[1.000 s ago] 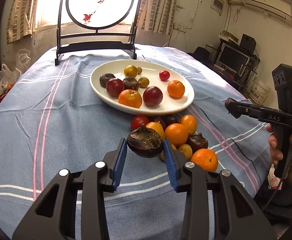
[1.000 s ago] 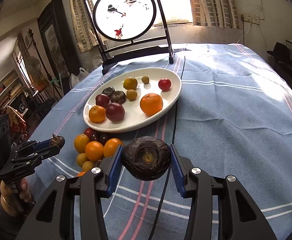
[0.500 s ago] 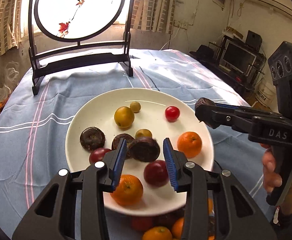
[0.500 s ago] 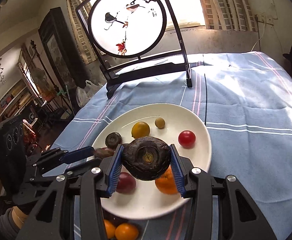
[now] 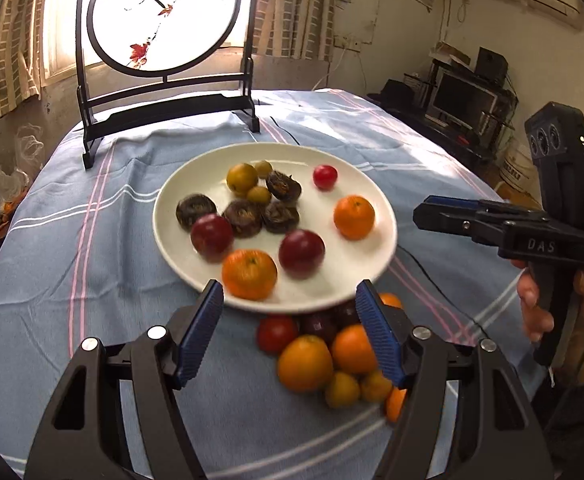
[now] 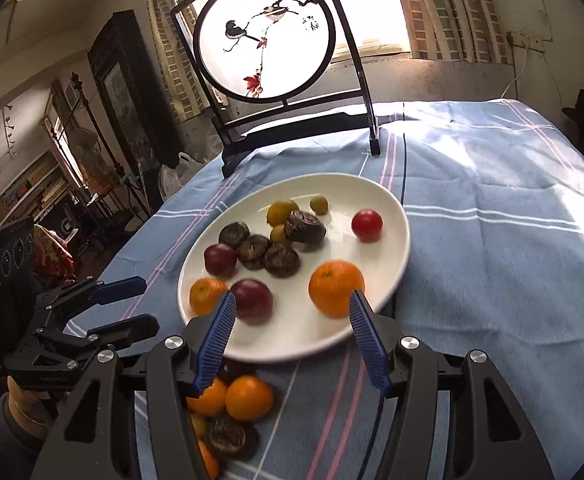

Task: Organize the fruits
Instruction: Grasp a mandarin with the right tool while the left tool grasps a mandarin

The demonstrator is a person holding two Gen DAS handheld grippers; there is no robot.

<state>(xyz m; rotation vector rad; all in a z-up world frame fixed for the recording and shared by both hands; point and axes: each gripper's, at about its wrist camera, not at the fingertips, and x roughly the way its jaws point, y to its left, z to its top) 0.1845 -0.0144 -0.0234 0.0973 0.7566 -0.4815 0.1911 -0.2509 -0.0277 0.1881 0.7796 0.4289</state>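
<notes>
While both grippers gape, wrinkled dark fruits (image 5: 247, 217) dot the glossy oval plate (image 5: 380, 208)

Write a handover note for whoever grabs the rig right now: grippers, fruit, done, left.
Left hand-held gripper: open, holding nothing, over the near rim of the plate.
Right hand-held gripper: open, holding nothing, also at the near rim.
Done: the plate holds four dark fruits, two oranges, two plums, a red tomato and small yellow fruits.
Left: the pile on the cloth in front of the plate, with oranges, yellow fruits, a tomato and at least one dark fruit.
</notes>
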